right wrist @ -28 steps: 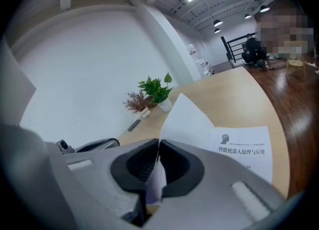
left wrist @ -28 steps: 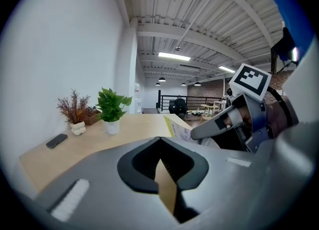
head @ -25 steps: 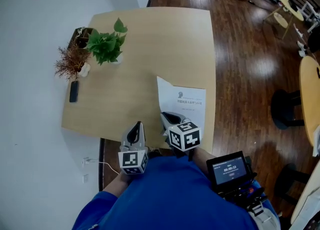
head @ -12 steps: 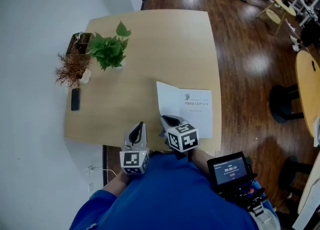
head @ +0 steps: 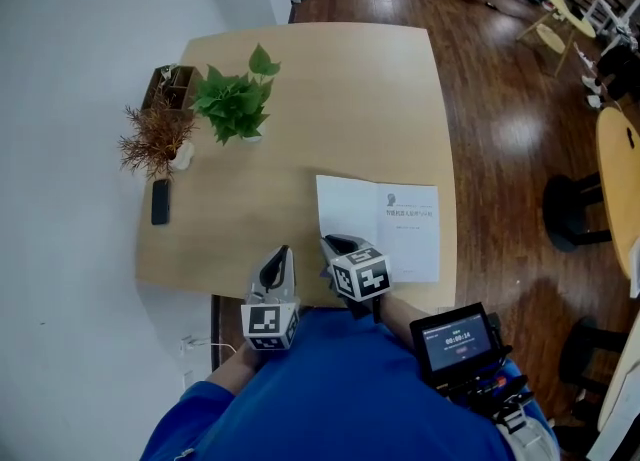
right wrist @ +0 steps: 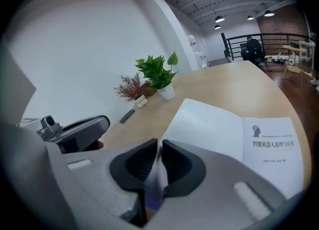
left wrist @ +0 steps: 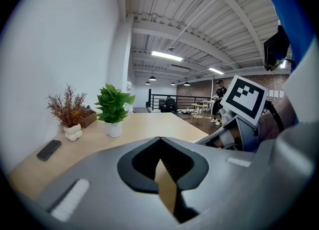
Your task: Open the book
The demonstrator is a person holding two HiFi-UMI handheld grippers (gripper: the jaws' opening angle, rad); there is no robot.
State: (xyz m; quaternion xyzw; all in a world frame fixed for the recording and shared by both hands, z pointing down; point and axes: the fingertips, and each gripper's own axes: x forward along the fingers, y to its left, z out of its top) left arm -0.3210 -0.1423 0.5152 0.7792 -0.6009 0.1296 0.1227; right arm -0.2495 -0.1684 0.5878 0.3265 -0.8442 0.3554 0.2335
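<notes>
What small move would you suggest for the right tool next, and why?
Probably open the right tool and draw it back. The book lies open and flat on the table, title page showing, and the tool's jaws appear shut on the near corner of the turned leaf, so letting go seems all that remains.

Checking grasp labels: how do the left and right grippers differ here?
The right gripper is shut on a thin leaf of the book, while the left gripper is shut on nothing. The right gripper sits at the book's near left corner. The left gripper is off the book, over the near edge of the table. Shared: jaws together, both pointing away from the person.
</notes>
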